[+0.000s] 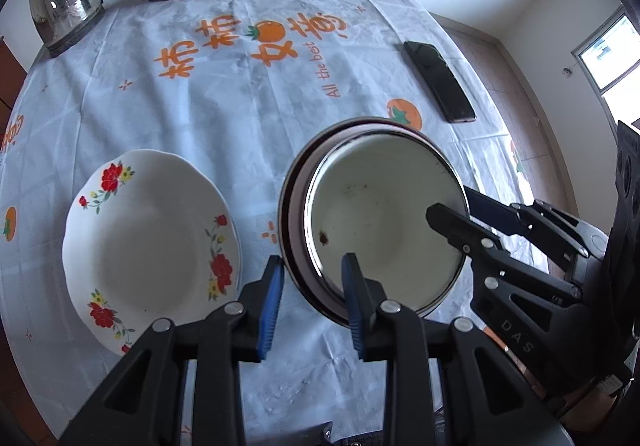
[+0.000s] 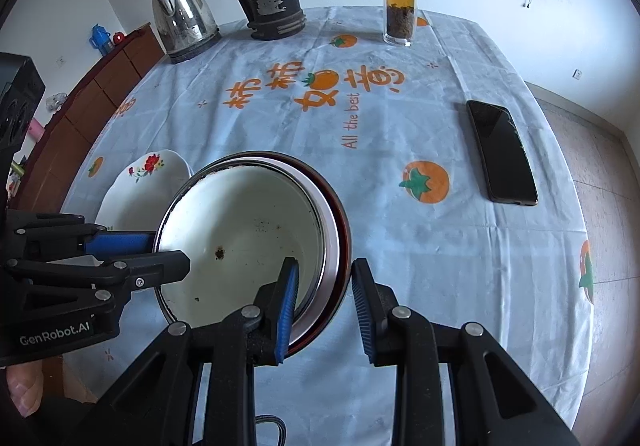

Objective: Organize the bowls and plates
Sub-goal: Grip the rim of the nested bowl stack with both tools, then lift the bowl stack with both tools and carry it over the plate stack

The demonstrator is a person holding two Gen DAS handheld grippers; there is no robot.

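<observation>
left gripper (image 1: 312, 296): fingers pinch near rim of round white metal bowl (image 1: 384, 221) | right gripper (image 2: 325, 304): fingers pinch opposite rim | bowl: tilted above surface (image 1: 200, 105), beside white flowered plate (image 1: 152, 246)

tablecloth (image 2: 280, 133): "All the best" | right claw (image 1: 448, 213): "DAS" | left claw (image 2: 172, 250): "GenRobot.AI"

Daylight, even and fairly bright, enters from a window (image 1: 608, 53) at right of the left wrist view. Shadows on the tablecloth (image 1: 224, 105) are soft. The kettle (image 2: 182, 17) carries specular glare. Both views are sharp at centre, with strong fisheye bending and black vignetting at the corners.
</observation>
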